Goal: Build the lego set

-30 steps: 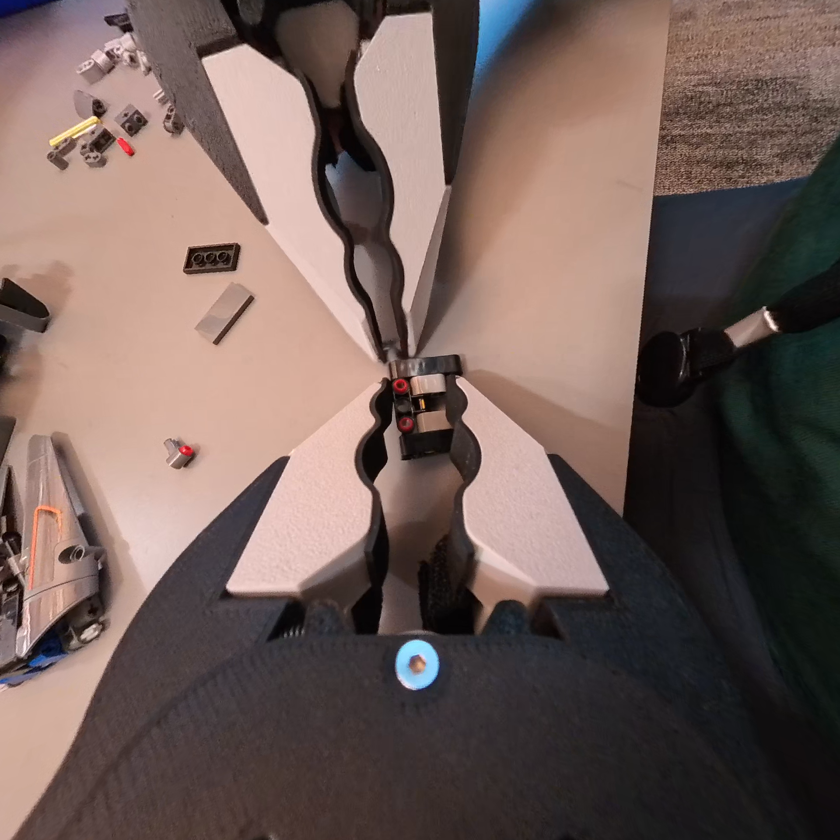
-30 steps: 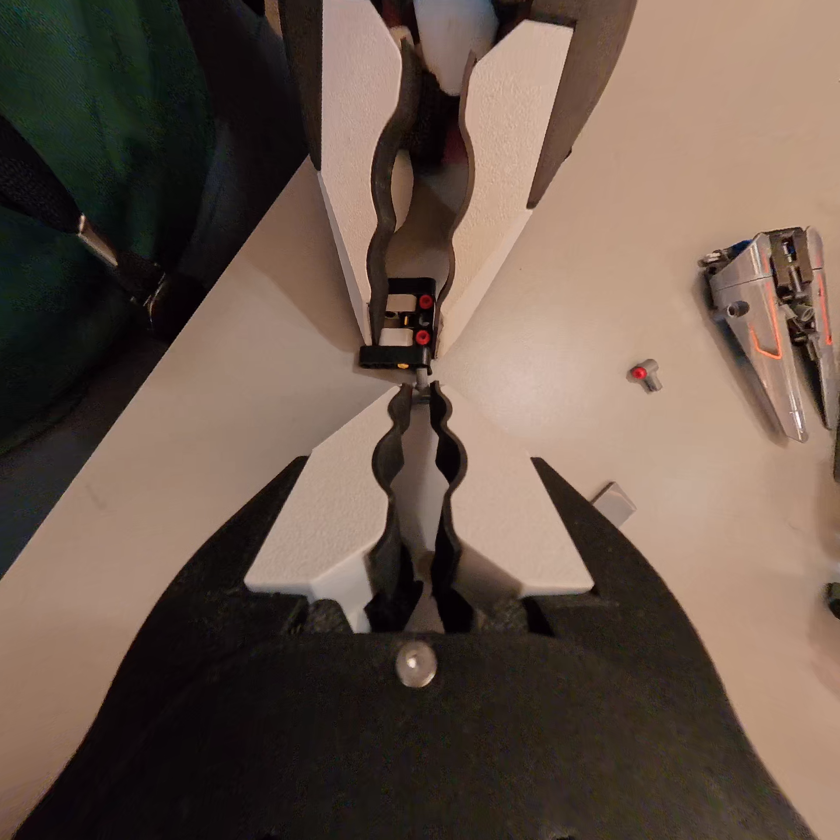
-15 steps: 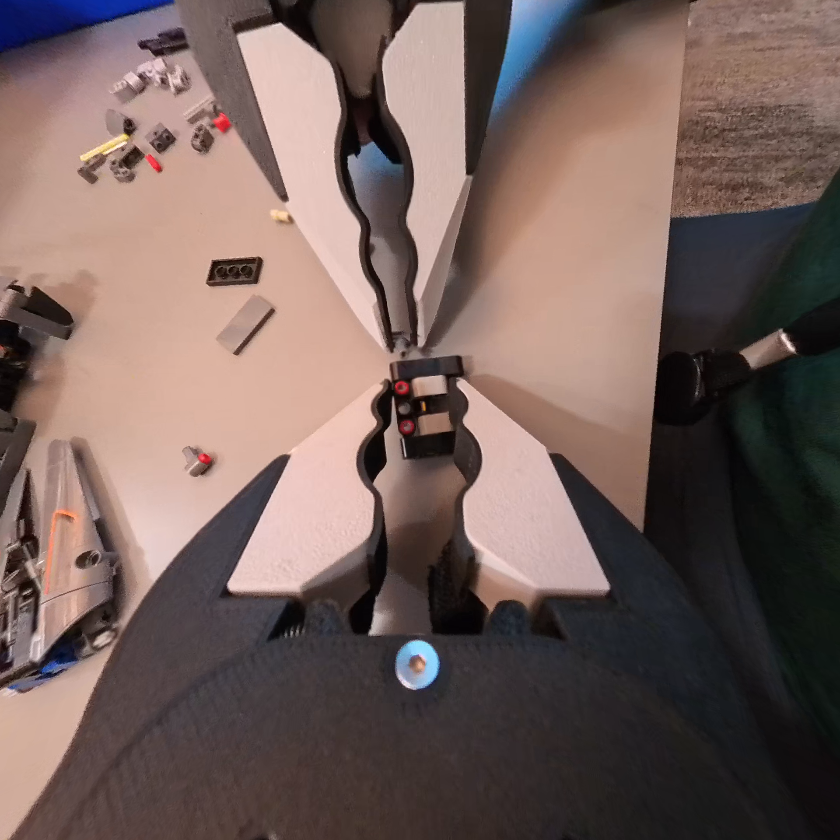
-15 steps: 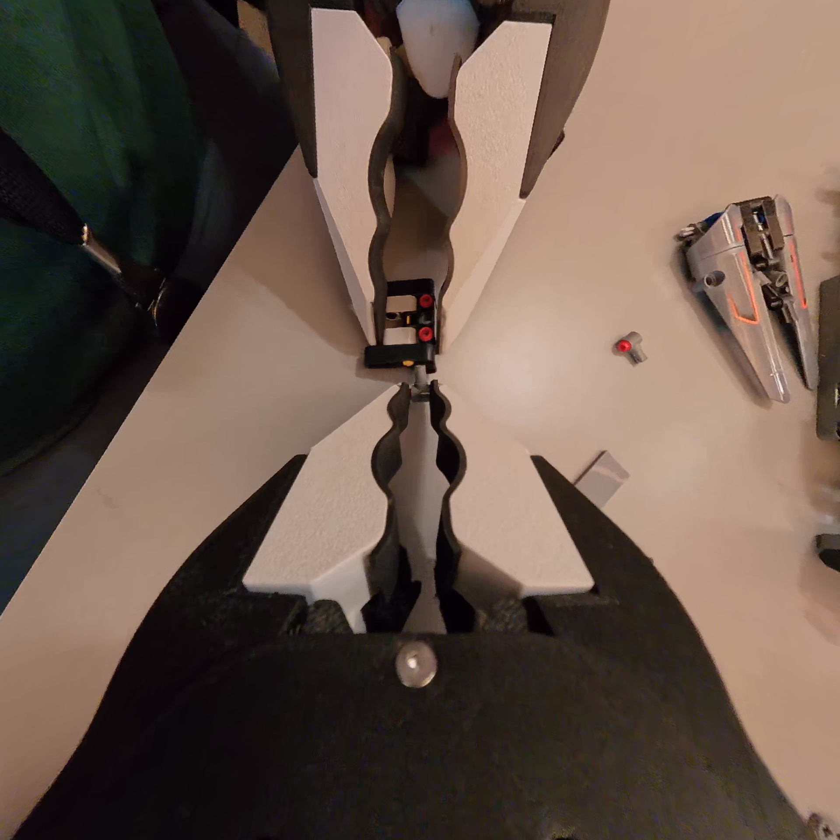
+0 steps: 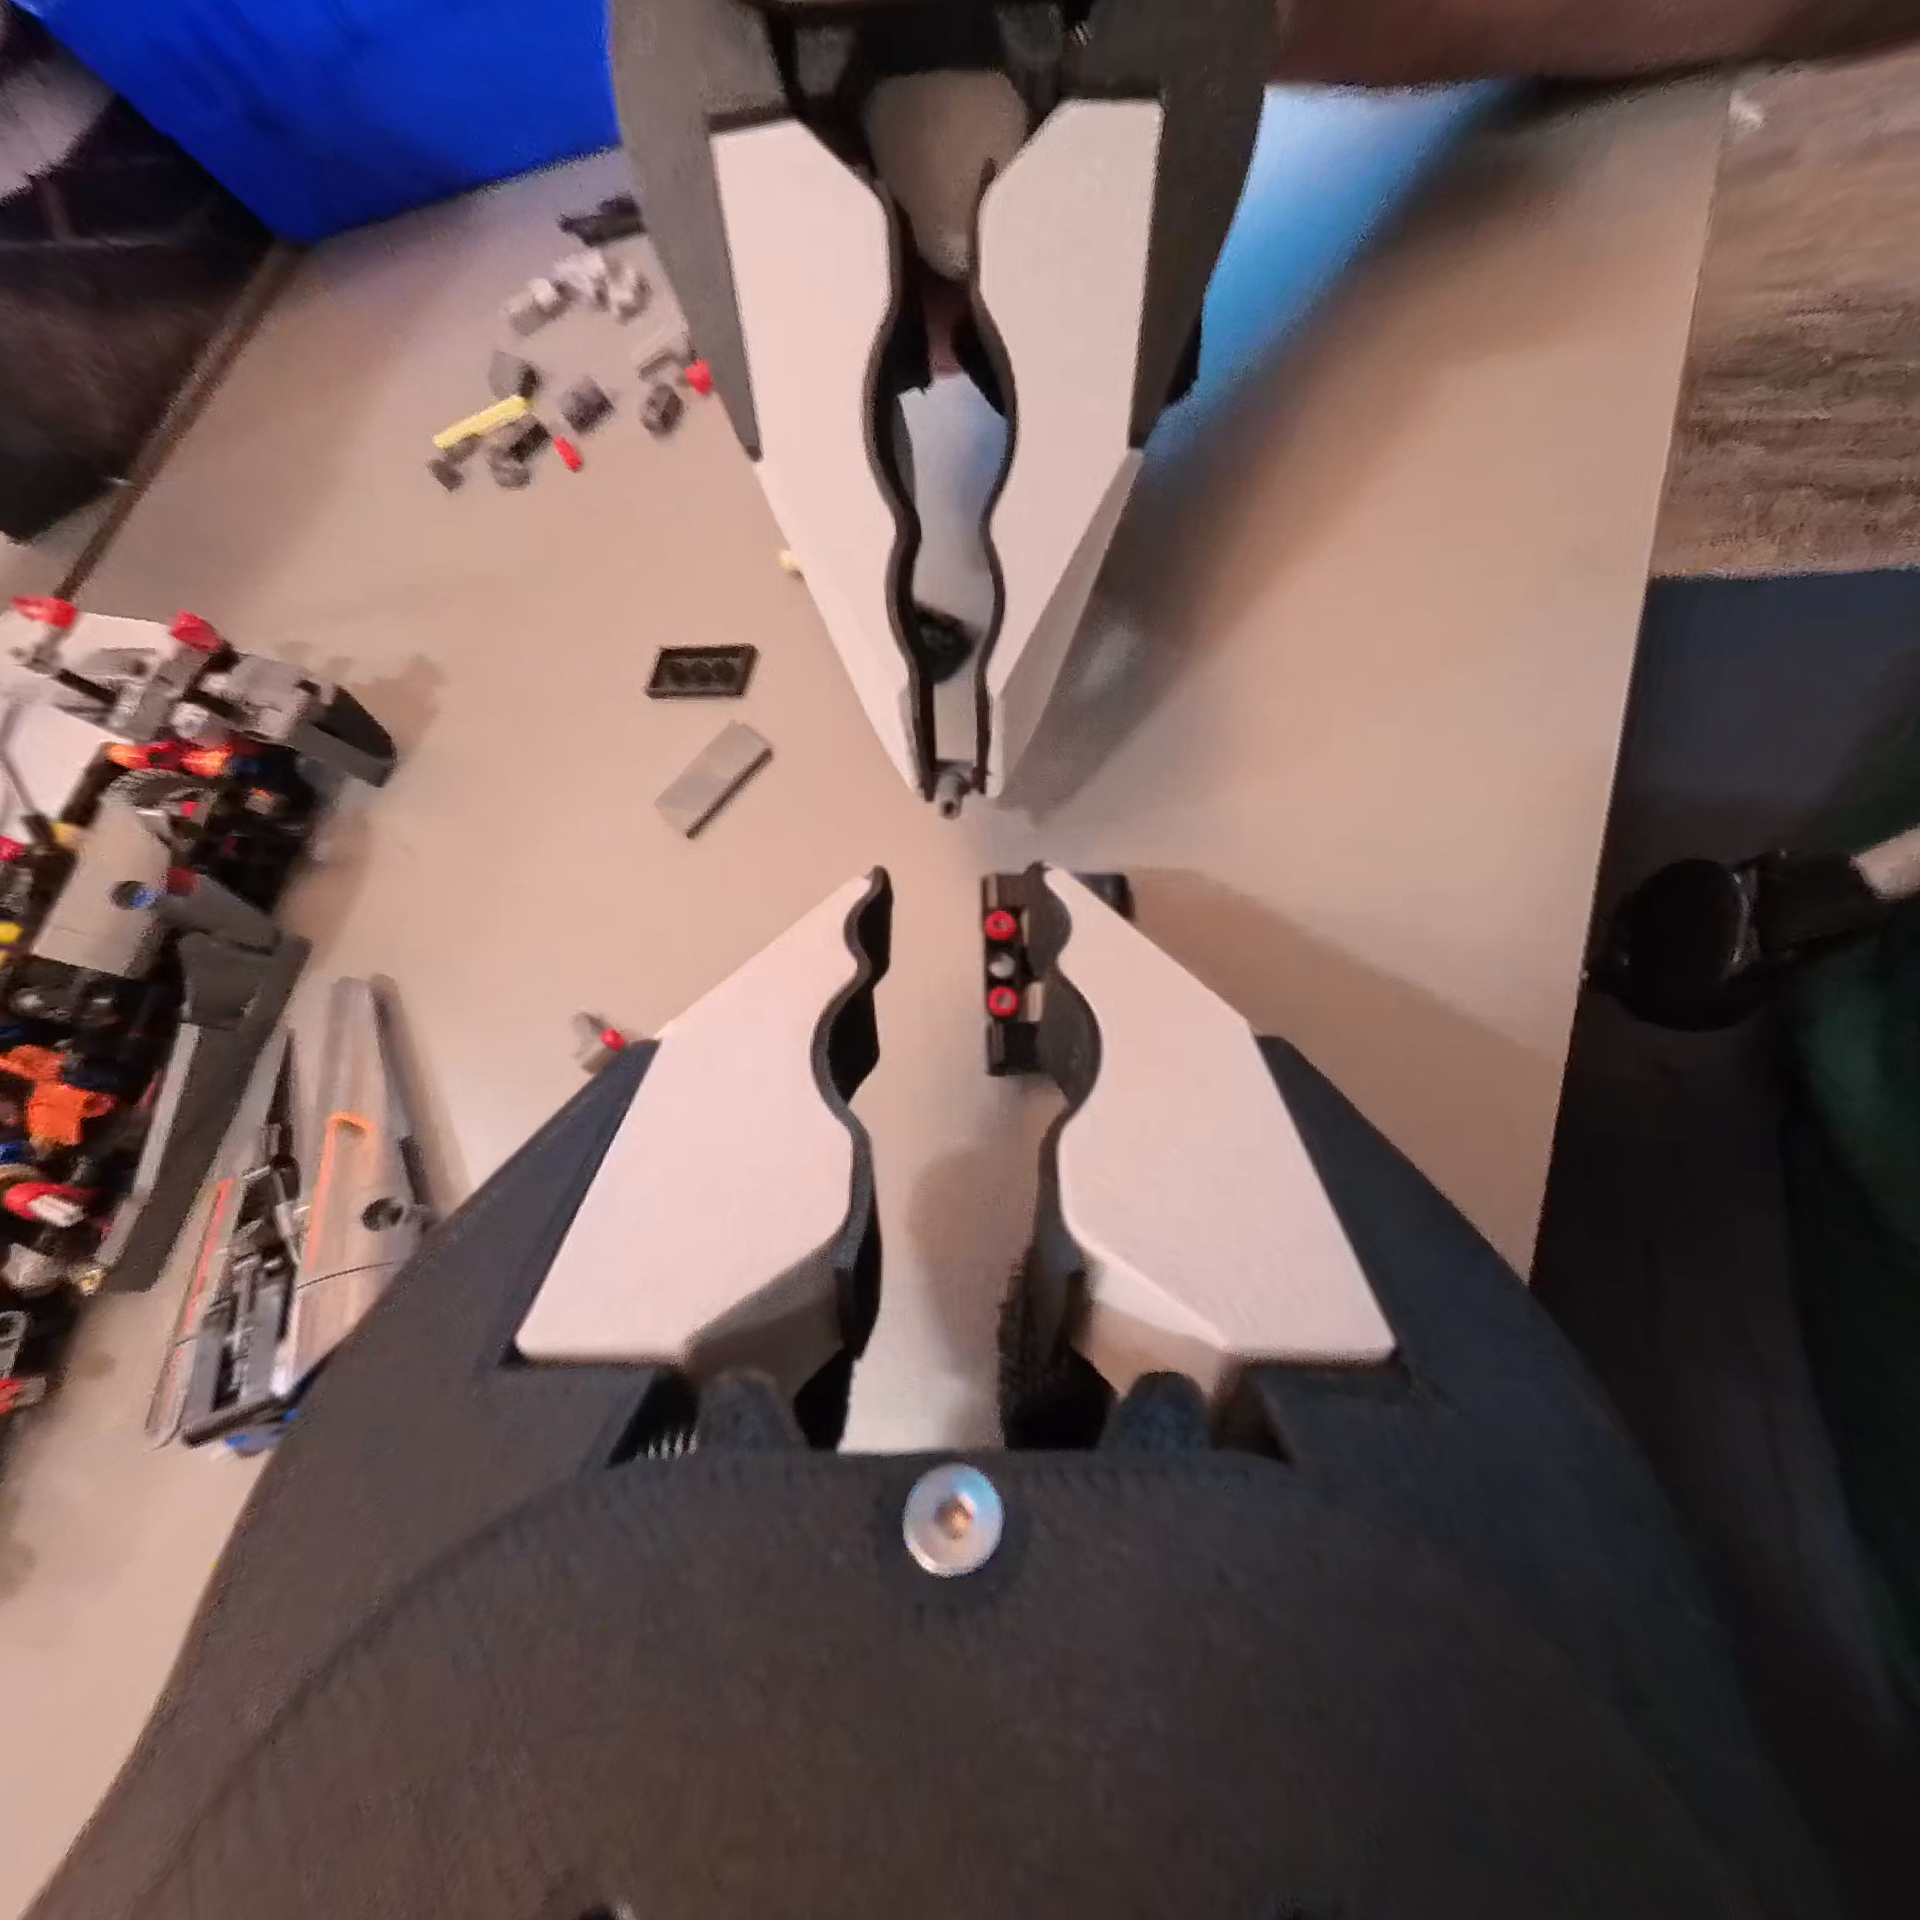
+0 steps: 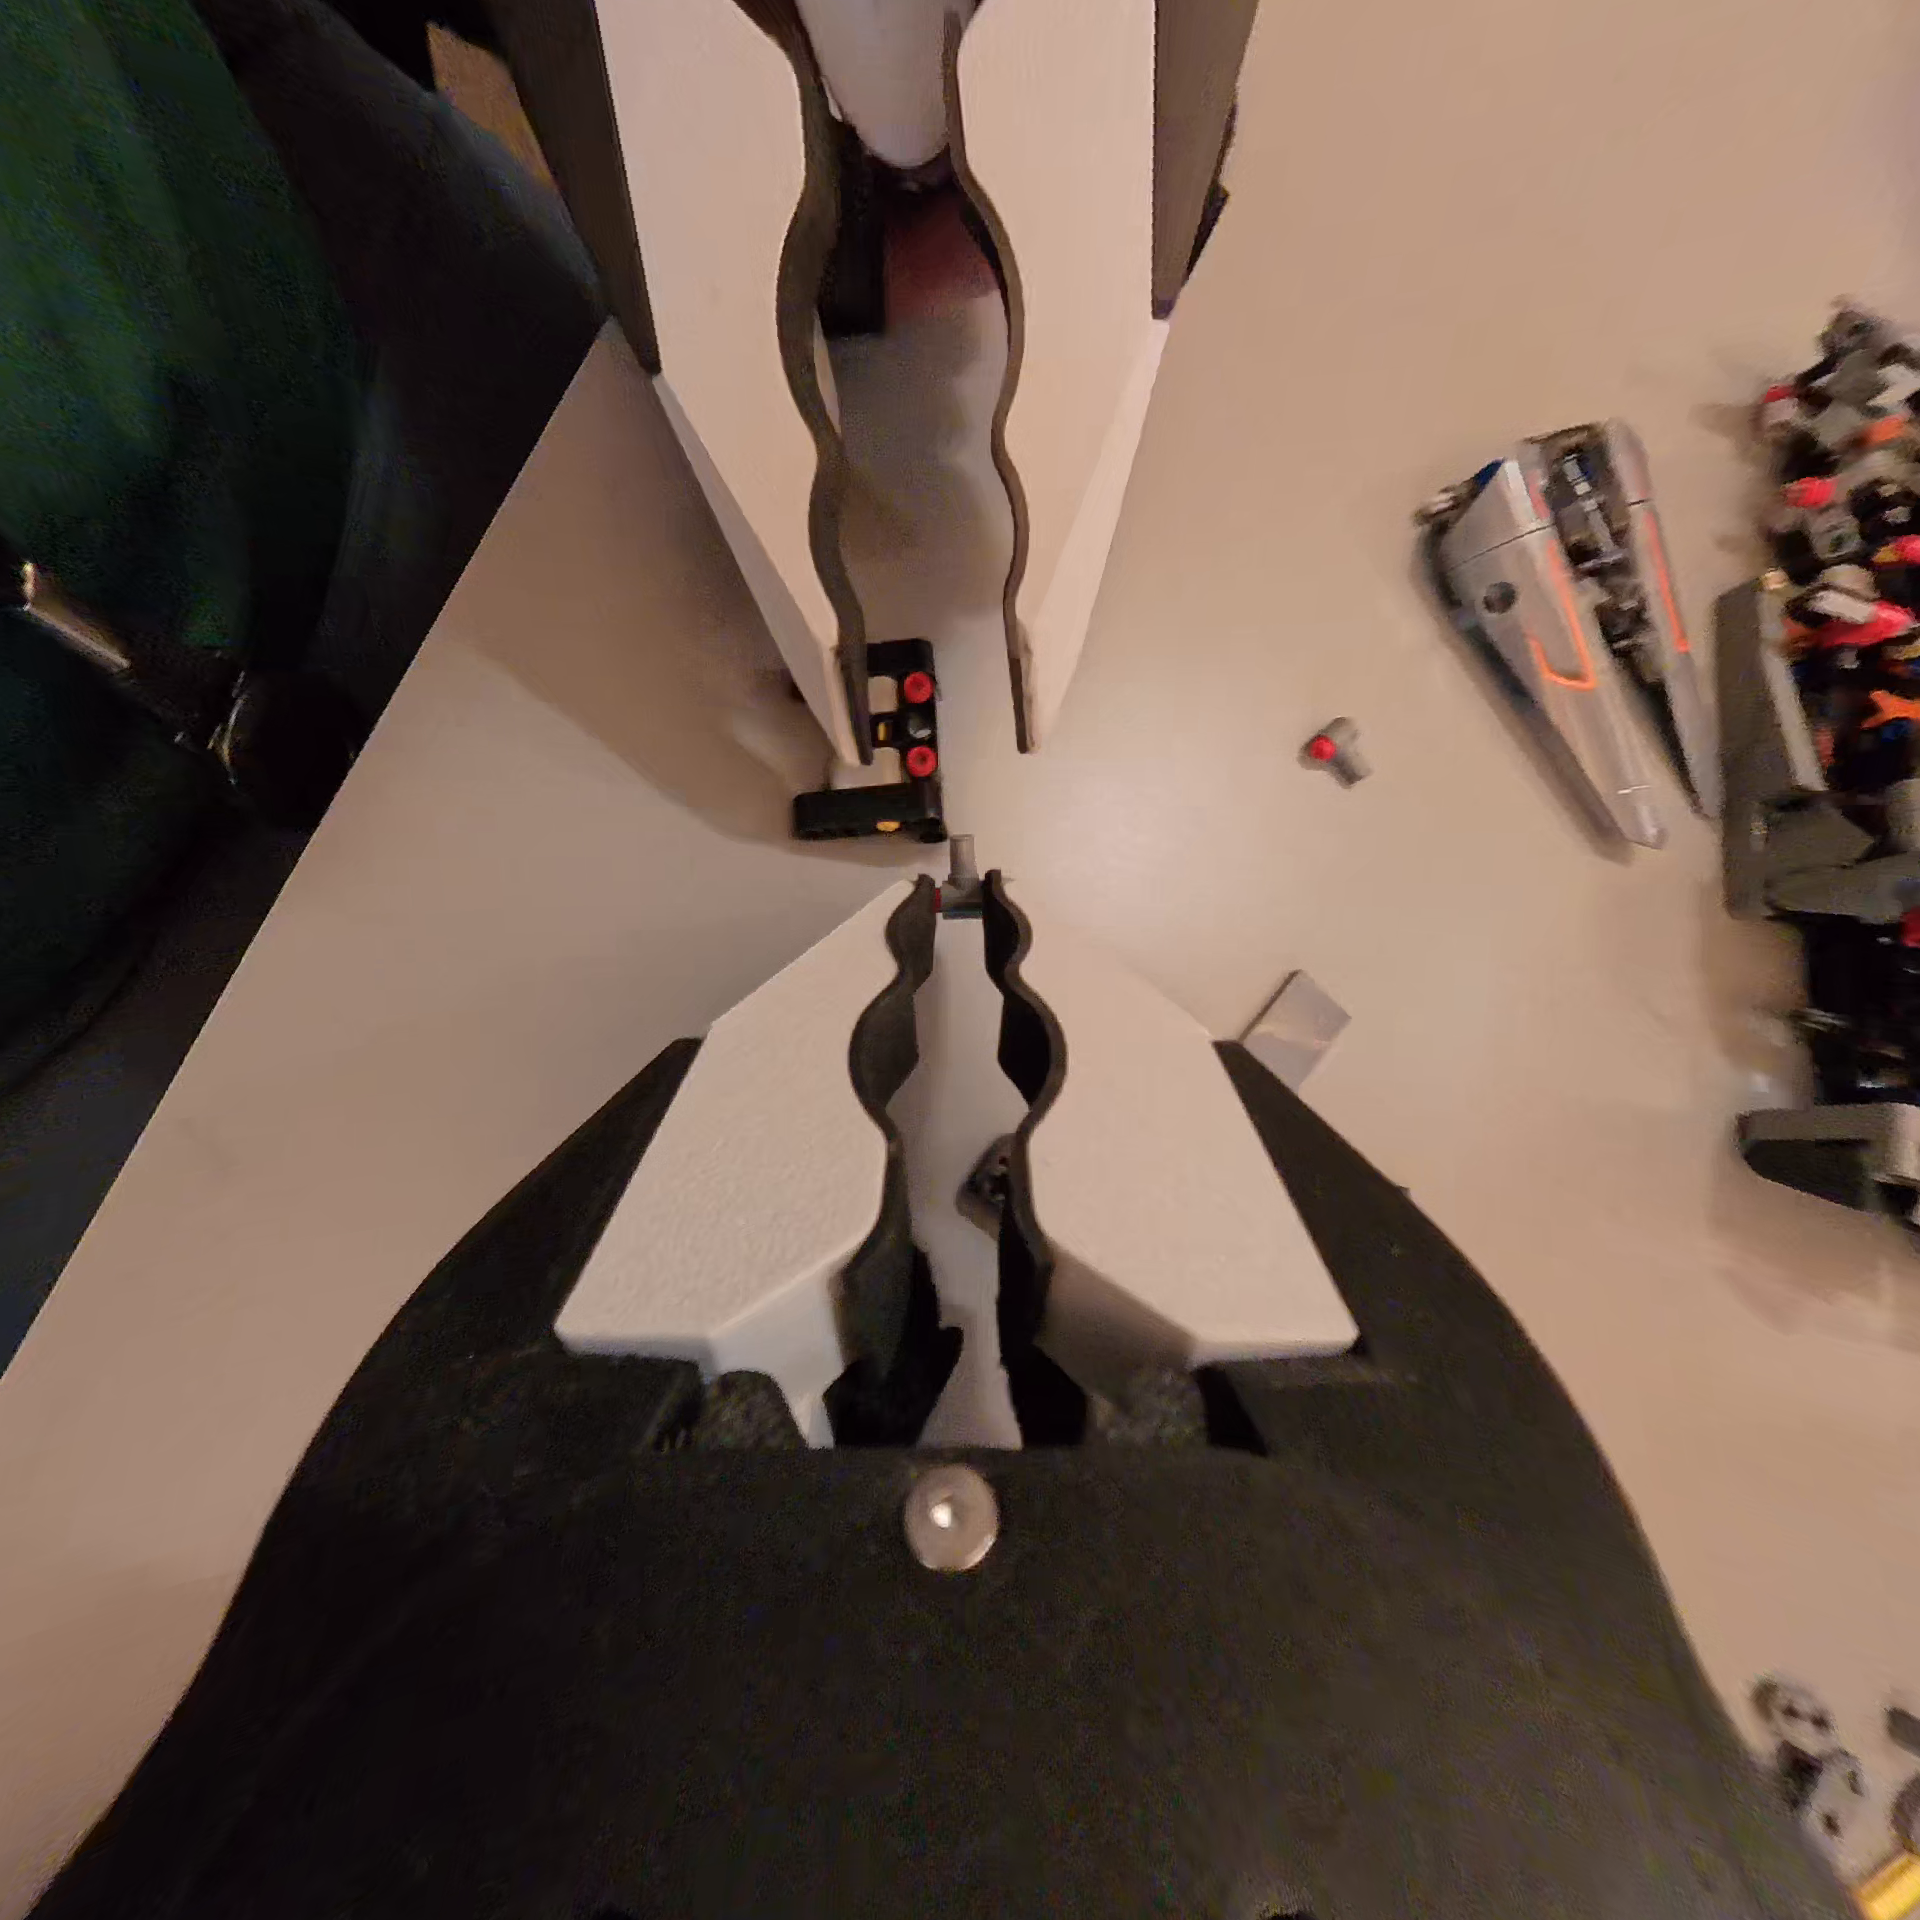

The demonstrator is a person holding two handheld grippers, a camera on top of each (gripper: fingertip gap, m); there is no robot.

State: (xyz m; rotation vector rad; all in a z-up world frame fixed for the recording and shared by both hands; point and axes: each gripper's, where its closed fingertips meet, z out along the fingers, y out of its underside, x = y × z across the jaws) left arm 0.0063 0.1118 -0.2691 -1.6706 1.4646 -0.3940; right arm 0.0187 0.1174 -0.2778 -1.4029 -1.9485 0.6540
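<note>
Left gripper (image 5: 961,883) standing spread apart, small black lego assembly with red pins (image 5: 1006,966) leaning against its right finger only. Right gripper (image 6: 956,891) pinching small grey connector piece (image 6: 959,883), pointing just beside assembly, over beige tabletop (image 5: 1351,727).

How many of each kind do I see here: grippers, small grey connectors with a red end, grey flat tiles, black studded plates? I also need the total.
Grippers: 2, the left gripper and the right gripper.
Small grey connectors with a red end: 2, one between the right gripper's tips, one lying loose.
Grey flat tile: 1.
Black studded plate: 1.
Total: 6.
</note>
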